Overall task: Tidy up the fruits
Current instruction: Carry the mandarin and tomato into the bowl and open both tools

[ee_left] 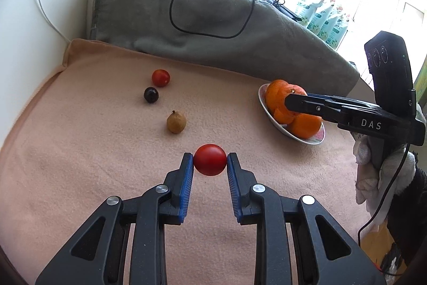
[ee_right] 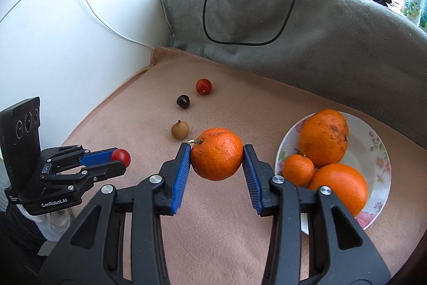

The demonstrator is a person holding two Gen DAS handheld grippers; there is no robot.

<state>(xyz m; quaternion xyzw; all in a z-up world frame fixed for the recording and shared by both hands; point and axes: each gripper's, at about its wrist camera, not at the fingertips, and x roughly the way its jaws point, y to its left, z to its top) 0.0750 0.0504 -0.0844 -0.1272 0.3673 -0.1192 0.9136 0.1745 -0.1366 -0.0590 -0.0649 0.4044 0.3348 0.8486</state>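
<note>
My left gripper (ee_left: 210, 160) is shut on a red cherry tomato (ee_left: 210, 159) and holds it above the pink blanket; it also shows in the right wrist view (ee_right: 121, 156). My right gripper (ee_right: 216, 155) is shut on an orange (ee_right: 216, 153), held left of the floral plate (ee_right: 379, 151). The plate holds three oranges (ee_right: 323, 137). In the left wrist view the right gripper (ee_left: 289, 100) is over the plate (ee_left: 315, 136). On the blanket lie a second cherry tomato (ee_left: 161, 77), a dark cherry (ee_left: 151, 94) and a brown longan (ee_left: 176, 122).
The pink blanket (ee_left: 80, 151) covers the surface. A grey cushion (ee_left: 213, 31) with a black cable (ee_left: 176, 12) lies along the back. A white wall (ee_right: 66, 31) stands at the left. A gloved hand (ee_left: 373, 164) holds the right gripper.
</note>
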